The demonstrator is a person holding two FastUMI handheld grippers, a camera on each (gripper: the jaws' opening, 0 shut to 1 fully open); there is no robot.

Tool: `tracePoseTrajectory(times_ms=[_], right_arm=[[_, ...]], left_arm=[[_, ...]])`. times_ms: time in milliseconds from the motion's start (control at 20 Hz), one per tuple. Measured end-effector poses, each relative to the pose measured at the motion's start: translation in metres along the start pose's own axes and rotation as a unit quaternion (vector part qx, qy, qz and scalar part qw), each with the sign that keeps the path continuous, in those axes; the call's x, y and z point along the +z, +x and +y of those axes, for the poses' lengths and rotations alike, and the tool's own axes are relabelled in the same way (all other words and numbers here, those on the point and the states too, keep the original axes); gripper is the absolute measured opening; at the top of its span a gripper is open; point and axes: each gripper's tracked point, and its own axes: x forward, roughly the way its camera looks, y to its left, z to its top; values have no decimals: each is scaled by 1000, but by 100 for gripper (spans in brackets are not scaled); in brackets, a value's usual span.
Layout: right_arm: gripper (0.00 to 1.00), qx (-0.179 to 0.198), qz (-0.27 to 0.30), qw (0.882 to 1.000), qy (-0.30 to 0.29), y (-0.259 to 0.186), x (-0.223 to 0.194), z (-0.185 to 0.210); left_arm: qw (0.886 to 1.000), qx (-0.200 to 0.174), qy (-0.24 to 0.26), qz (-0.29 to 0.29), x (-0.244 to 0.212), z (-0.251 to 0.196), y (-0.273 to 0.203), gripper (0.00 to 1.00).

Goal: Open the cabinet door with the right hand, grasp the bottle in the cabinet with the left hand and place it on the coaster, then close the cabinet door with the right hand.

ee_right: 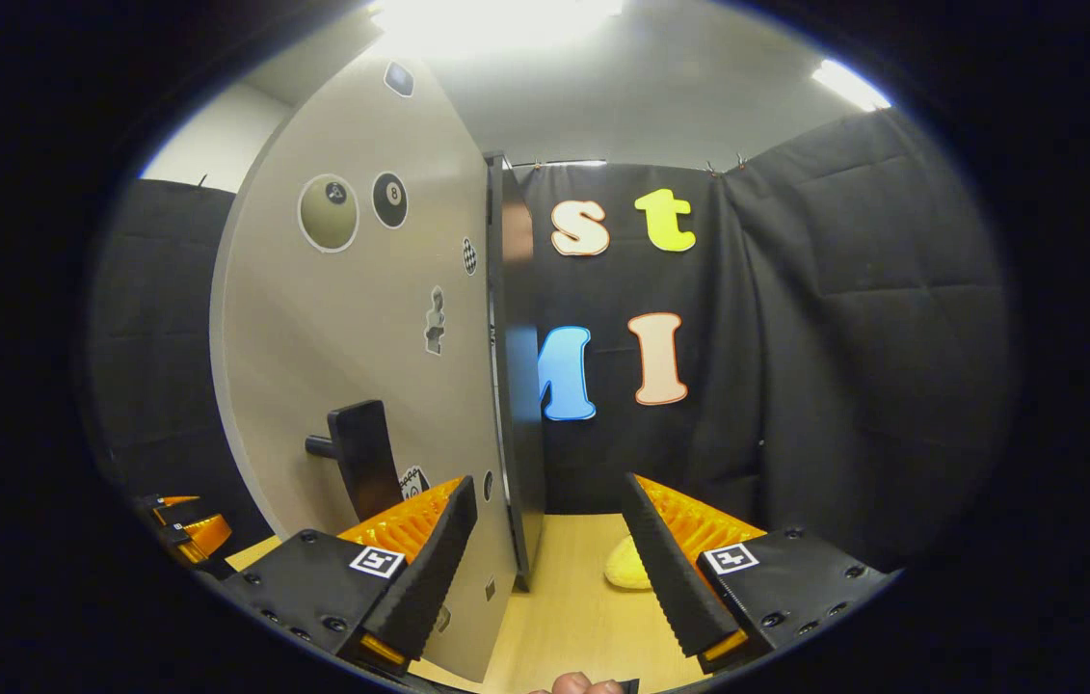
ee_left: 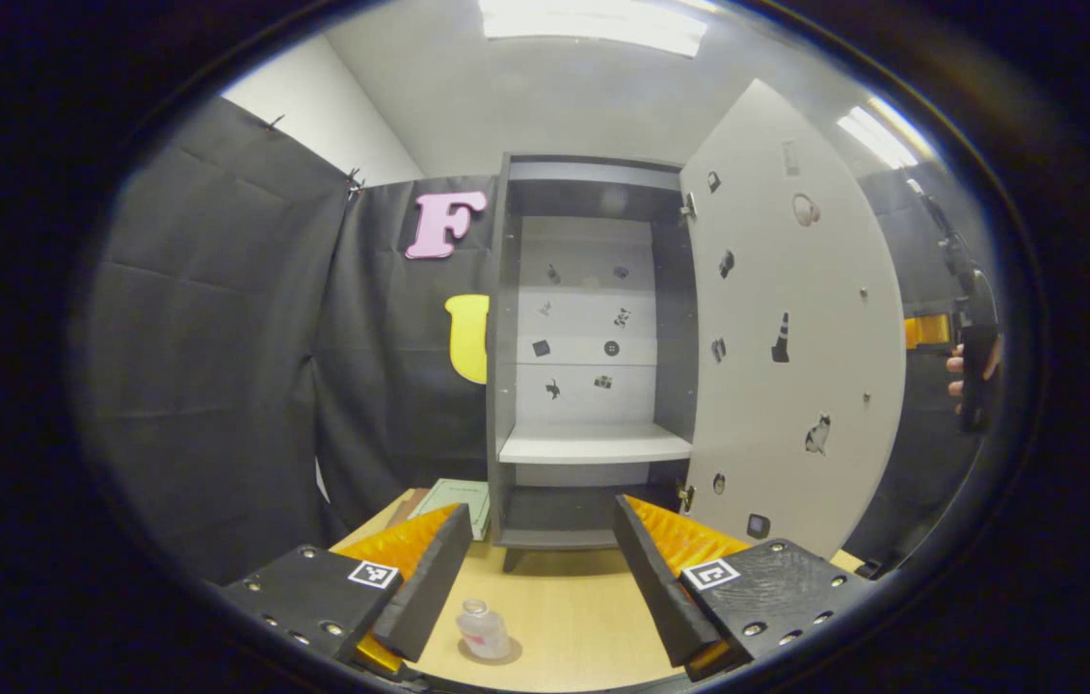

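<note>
Door (ee_left: 795, 318) open, bottle (ee_left: 484, 628) already on the table (ee_left: 593, 617).
Left tongs (ee_left: 537, 588) are spread above the small clear bottle, seemingly on its coaster. Right tongs (ee_right: 545, 569) are spread astride the door edge; closing is judged next, so the door must be pushed toward the cabinet (ee_left: 593, 443).

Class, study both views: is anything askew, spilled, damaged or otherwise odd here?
Nothing stands out. The bottle stands upright on the coaster with no spill, the cabinet door hangs open and undamaged, and the cabinet shelves are bare.
</note>
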Motion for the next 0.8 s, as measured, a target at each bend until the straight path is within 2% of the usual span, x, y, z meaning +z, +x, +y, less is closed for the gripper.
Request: tracePoseTrajectory(times_ms=[150, 350, 650, 750, 800], right_arm=[[97, -32, 0, 999, -3, -4, -2, 9], [96, -47, 9, 999, 26, -11, -9, 37], [97, -50, 4, 999, 10, -15, -7, 93], [97, -51, -3, 999, 1, -14, -7, 108], [97, -52, -5, 999, 2, -11, -6, 114]], left_arm=[[1000, -16, -22, 8, 1, 22, 7, 91], [1000, -26, -8, 10, 4, 63, 14, 88], [999, -31, -6, 20, -10, 120, 10, 88], [999, -31, -5, 22, -14, 139, 6, 94], [999, -29, -5, 23, -15, 147, 6, 89]])
